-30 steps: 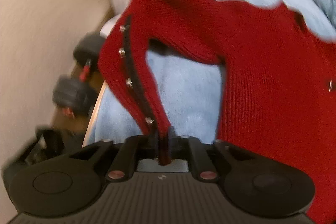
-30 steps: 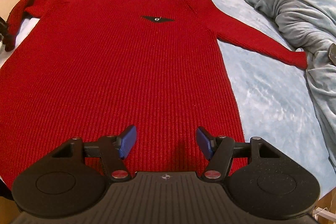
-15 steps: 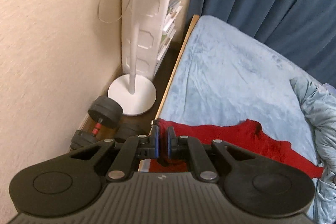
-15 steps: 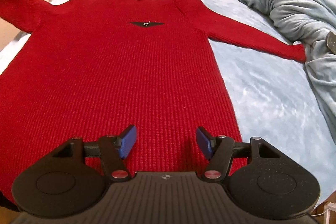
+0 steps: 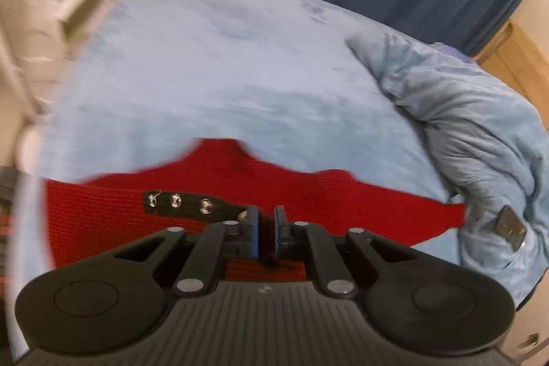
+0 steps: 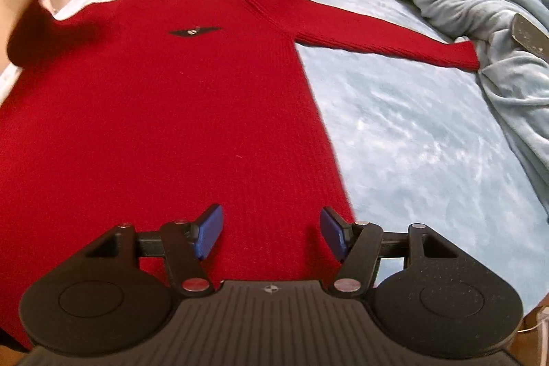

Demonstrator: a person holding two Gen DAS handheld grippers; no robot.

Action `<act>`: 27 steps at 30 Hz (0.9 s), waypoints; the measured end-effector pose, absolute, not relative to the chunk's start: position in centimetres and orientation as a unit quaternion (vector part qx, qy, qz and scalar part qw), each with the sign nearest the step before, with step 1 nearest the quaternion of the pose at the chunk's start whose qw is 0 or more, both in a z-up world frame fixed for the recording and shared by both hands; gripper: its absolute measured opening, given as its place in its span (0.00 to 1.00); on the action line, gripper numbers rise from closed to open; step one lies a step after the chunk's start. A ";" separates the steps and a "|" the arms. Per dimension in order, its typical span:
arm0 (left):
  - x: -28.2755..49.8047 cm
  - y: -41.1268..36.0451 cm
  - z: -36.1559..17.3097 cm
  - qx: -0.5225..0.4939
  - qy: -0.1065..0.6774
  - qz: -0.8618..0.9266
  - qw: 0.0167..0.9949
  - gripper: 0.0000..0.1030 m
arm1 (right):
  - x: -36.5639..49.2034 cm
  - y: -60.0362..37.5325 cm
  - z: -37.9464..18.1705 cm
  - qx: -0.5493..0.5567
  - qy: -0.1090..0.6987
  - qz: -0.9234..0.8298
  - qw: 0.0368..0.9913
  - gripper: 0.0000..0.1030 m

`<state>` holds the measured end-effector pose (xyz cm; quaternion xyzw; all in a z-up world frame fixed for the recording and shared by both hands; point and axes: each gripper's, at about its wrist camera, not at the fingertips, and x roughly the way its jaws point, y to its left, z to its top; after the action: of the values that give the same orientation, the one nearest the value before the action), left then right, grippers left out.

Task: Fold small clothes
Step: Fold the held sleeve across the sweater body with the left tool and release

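Now the left gripper (image 5: 266, 218) has swung over the red sweater (image 6: 154, 112), bringing its sleeve cuff (image 5: 192, 206) across.

Its jaws have just opened a little, cuff edge between them. Right gripper (image 6: 271, 234) hovers wide over the sweater on the blue bed (image 6: 411, 143).

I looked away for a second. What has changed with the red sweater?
The left hand-held gripper carried the buttoned sleeve cuff across the red sweater; its jaws have just been opening, the cuff between them. The right hand-held gripper stayed open above the hem.
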<state>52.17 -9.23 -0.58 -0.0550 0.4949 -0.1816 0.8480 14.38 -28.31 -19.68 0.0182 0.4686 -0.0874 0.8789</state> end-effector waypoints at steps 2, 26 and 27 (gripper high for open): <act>52.8 -12.1 -3.9 -0.064 0.515 -0.194 0.833 0.72 | 14.0 -29.2 -20.1 0.012 0.476 -0.093 0.874 0.62; 46.0 12.9 -18.3 -0.043 0.526 -0.034 0.849 0.98 | 42.6 -27.6 -19.8 0.175 0.411 -0.018 0.894 0.63; 45.7 12.2 -19.0 -0.022 0.525 -0.044 0.849 0.98 | 44.1 -27.1 -20.7 0.170 0.426 -0.023 0.888 0.63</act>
<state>45.72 12.15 -19.05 -0.0224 0.5253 -0.0439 0.8495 44.14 -27.11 -20.75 0.1701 0.4261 -0.0232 0.8882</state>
